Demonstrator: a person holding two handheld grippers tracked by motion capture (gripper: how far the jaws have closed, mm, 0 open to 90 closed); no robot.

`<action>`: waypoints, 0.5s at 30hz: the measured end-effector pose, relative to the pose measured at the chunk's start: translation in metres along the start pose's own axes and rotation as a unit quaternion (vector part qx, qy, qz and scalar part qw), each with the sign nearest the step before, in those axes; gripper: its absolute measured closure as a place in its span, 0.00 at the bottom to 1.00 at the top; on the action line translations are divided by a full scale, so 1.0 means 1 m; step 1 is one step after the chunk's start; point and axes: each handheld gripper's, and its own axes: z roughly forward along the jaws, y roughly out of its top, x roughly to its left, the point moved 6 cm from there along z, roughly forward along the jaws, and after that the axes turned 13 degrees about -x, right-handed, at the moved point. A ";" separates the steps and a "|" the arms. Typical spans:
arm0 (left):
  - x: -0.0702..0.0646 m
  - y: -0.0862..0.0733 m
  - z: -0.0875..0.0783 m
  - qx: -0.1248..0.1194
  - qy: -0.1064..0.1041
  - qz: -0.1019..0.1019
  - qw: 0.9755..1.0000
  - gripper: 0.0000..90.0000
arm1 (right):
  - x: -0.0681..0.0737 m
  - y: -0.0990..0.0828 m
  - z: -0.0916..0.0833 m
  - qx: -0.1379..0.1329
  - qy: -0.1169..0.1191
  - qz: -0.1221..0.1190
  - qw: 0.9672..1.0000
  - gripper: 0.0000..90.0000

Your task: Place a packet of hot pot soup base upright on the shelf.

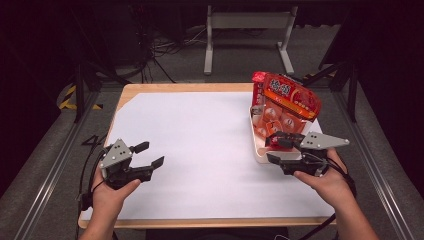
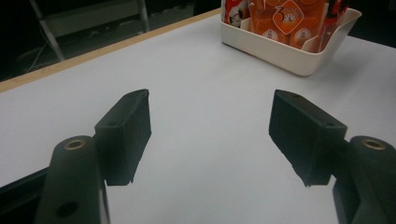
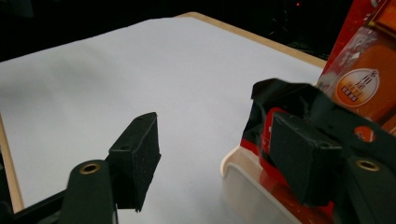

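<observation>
A white tray (image 1: 257, 150) stands on the right of the table, packed with upright red and orange snack bags (image 1: 287, 100). My right gripper (image 1: 268, 150) hovers open at the tray's near left corner. In the right gripper view this gripper (image 3: 212, 119) straddles the tray's rim (image 3: 233, 163): one jaw stands over the bare sheet, the other in front of a black and red packet (image 3: 299, 98), beside an orange bag (image 3: 369, 79). Nothing is pinched. My left gripper (image 1: 155, 153) is open over the sheet at the near left, its jaws (image 2: 210, 95) wide with nothing between them, the tray (image 2: 280, 51) far ahead.
A white sheet (image 1: 200, 145) covers most of the wooden tabletop (image 1: 150, 87). Metal frame rails run along both sides of the table, and a stand with cables sits on the floor beyond the far edge.
</observation>
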 end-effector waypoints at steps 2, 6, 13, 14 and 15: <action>0.000 0.000 0.000 0.000 0.000 0.000 1.000 0.34 | 0.001 -0.001 0.001 0.000 0.000 -0.001 1.000 0.37; -0.001 0.000 0.000 -0.003 -0.002 0.000 1.000 0.34 | 0.003 -0.006 0.005 -0.001 -0.003 -0.006 1.000 0.37; 0.002 -0.003 0.000 -0.009 -0.003 0.001 1.000 0.34 | 0.001 -0.018 0.013 -0.020 -0.014 -0.009 1.000 0.36; 0.002 -0.004 0.000 -0.008 -0.003 -0.002 1.000 0.34 | 0.000 -0.022 0.014 -0.016 -0.014 -0.002 1.000 0.36; 0.002 -0.004 0.000 -0.008 -0.003 -0.003 1.000 0.34 | -0.001 -0.025 0.014 -0.012 -0.015 0.003 1.000 0.36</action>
